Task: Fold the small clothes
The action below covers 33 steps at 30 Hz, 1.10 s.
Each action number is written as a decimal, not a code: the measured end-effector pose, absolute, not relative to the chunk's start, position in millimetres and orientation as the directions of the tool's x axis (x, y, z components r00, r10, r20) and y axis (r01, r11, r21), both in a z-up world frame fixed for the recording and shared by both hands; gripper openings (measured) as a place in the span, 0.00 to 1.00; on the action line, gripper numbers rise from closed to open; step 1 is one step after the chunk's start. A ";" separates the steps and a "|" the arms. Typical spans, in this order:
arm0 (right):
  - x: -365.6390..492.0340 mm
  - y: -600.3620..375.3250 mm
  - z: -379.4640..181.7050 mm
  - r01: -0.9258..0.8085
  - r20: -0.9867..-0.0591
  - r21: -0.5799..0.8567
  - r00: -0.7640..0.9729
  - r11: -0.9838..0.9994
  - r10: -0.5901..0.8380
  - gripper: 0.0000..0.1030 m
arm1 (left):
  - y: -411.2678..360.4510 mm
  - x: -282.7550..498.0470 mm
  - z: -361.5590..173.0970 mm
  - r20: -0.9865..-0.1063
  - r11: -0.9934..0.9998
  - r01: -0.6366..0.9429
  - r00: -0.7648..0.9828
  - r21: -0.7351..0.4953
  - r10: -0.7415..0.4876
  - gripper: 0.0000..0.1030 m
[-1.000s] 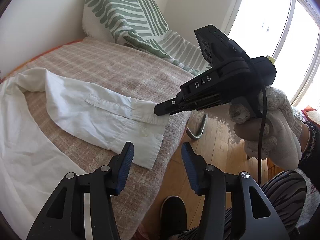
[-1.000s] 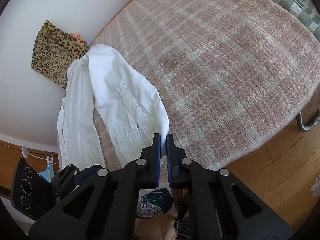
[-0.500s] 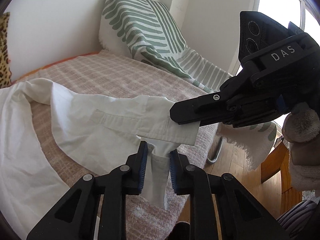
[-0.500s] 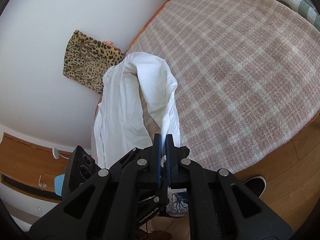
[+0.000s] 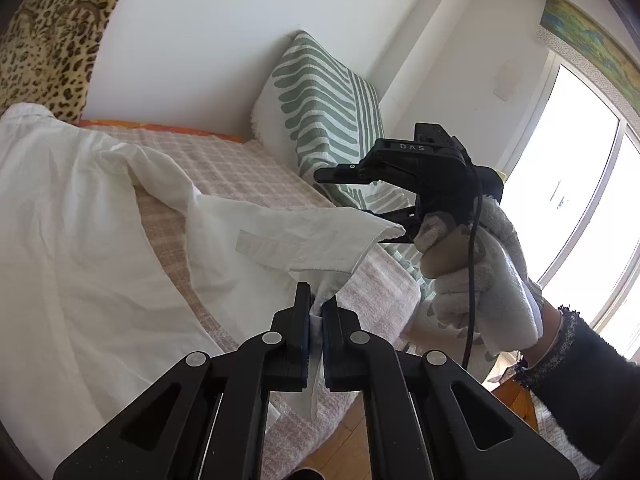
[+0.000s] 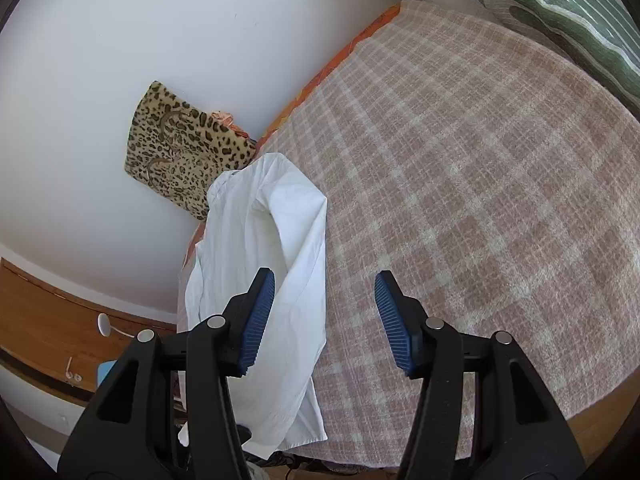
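Observation:
A white shirt [image 5: 80, 220] lies on the left of the bed, one sleeve [image 5: 300, 236] stretched out towards the bed's edge. My left gripper [image 5: 316, 312] is shut on the cuff end of that sleeve, with cloth pinched between its pads. A gloved hand [image 5: 480, 280] holds my right gripper [image 5: 356, 204] just past the cuff's far corner. Its jaws are opening, and the pads do not press on the cloth. In the right wrist view the right gripper [image 6: 324, 280] stands wide above the shirt [image 6: 260, 240], which hangs slack down the bed's side.
The bed carries a pink plaid blanket [image 6: 460, 160]. A leopard cushion [image 6: 180, 160] leans on the wall behind the shirt. A green-striped pillow [image 5: 320, 100] stands at the bed's far end. A bright window [image 5: 560, 180] is on the right, wooden floor [image 5: 340, 448] below.
The left gripper closed on the sleeve's cuff and lifted it a little. The right gripper, earlier shut on the cuff, has opened, let go and drawn up and away.

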State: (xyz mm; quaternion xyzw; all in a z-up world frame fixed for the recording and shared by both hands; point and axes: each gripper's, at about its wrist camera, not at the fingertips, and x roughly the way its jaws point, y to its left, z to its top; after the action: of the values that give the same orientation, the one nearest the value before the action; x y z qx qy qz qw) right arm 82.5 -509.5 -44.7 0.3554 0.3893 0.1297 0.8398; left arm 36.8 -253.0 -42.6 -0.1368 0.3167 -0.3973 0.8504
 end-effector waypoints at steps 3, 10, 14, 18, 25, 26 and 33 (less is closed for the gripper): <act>140.1 -483.9 -53.2 0.039 -0.578 0.707 0.607 0.706 0.545 0.54 | -237.9 26.9 -40.1 -0.416 0.652 0.570 0.502 -0.500 -0.758 0.03; 234.4 -407.5 -87.0 0.041 -0.700 0.612 0.492 0.789 0.517 0.54 | -224.6 29.2 -34.2 -0.395 0.666 0.558 0.538 -0.495 -0.745 0.03; 257.1 -394.5 -104.0 0.075 -0.705 0.635 0.464 0.769 0.536 0.34 | -213.1 31.3 -34.8 -0.385 0.669 0.558 0.550 -0.490 -0.741 0.03; 256.0 -390.7 -102.6 0.068 -0.699 0.629 0.485 0.775 0.525 0.09 | -200.2 30.5 -37.3 -0.371 0.665 0.549 0.558 -0.506 -0.742 0.03; 249.3 -386.4 -60.2 0.067 -0.705 0.562 0.559 0.825 0.435 0.06 | -190.2 26.6 -56.3 -0.376 0.641 0.504 0.533 -0.579 -0.758 0.03; 249.7 -380.7 -51.3 0.051 -0.709 0.541 0.564 0.839 0.423 0.05 | -190.3 25.4 -59.7 -0.378 0.636 0.497 0.526 -0.590 -0.762 0.03; 258.9 -291.9 -20.1 -0.110 -0.780 0.341 0.521 0.934 0.346 0.05 | -171.7 18.0 -72.5 -0.358 0.614 0.430 0.539 -0.662 -0.763 0.03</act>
State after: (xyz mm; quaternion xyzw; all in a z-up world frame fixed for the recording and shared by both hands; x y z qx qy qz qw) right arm 258.9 -291.9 -20.1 0.1254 0.4711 0.1319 0.8631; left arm 18.0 -171.7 -72.5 -0.2580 0.3228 -0.3557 0.8383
